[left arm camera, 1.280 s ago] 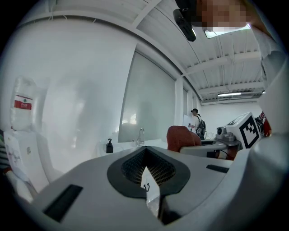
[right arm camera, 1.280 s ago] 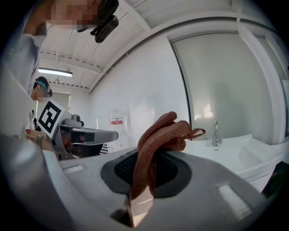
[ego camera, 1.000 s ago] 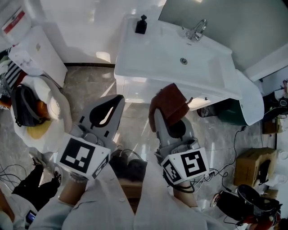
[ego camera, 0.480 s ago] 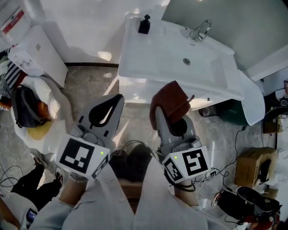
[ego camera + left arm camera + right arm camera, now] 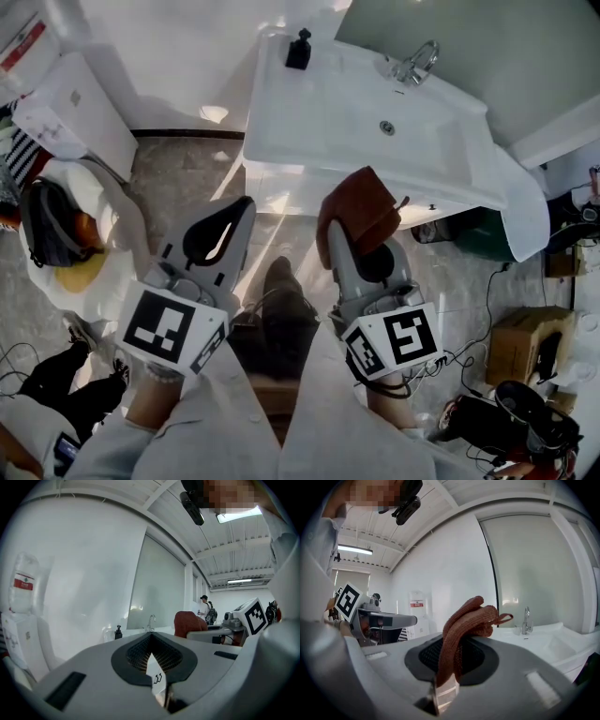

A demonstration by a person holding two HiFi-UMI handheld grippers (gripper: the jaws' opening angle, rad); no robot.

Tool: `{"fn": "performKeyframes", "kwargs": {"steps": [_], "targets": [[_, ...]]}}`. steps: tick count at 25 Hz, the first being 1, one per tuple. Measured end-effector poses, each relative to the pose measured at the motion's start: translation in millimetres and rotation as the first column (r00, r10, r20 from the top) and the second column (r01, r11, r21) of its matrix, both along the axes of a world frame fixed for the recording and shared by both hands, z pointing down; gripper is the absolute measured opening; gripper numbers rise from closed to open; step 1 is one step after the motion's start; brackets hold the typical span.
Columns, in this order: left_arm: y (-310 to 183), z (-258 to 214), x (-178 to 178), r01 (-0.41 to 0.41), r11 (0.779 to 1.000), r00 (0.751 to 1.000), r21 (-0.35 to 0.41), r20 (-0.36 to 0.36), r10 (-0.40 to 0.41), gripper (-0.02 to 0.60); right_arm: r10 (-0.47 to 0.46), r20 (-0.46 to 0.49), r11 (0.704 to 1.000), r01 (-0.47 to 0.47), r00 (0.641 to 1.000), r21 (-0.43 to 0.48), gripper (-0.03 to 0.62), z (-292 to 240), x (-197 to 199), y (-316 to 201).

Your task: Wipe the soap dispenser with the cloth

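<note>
Right gripper view alone shows the right gripper (image 5: 446, 682) clamped on the brown cloth (image 5: 466, 618), which is bunched above the jaws. Left gripper view shows the left gripper (image 5: 160, 684) closed on nothing, with its jaw tips met. In the head view the black soap dispenser (image 5: 298, 50) is seen at 12 o'clock on the far-left corner of the white sink (image 5: 319, 122) — well apart from both grippers — with the faucet (image 5: 412, 64) at 1 o'clock and marbled floor (image 5: 178, 178) below.

cloth (image 5: 361, 211): coarse ribbed weave, matt | sink (image 5: 319, 117): white, smooth, glossy | faucet (image 5: 412, 64): polished metal | soap dispenser (image 5: 298, 52): black, dull | floor (image 5: 178, 178): glossy tile
</note>
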State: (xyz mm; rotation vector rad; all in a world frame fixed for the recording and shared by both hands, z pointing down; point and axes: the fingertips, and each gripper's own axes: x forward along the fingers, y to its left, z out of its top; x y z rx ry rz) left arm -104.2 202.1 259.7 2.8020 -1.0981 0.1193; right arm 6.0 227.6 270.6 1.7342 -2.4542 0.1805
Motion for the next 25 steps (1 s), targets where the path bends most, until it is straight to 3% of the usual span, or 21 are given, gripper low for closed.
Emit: {"fn": "performKeyframes", "kwargs": {"steps": [14,25], "targets": [[-63.5,-1.1,16.6,0.048,0.999,0.999,0.012,0.023,-0.049,0.005,-0.045,0.027,0.999,0.044,0.999,0.018,0.057,-0.2,20.0,-72.2],[-137.9,-5.9,50.2,0.081,0.997,0.996,0.016,0.032,-0.081,0.005,-0.073,0.043,0.997,0.073,0.996,0.018,0.057,-1.1,55.5,-148.2]]}}
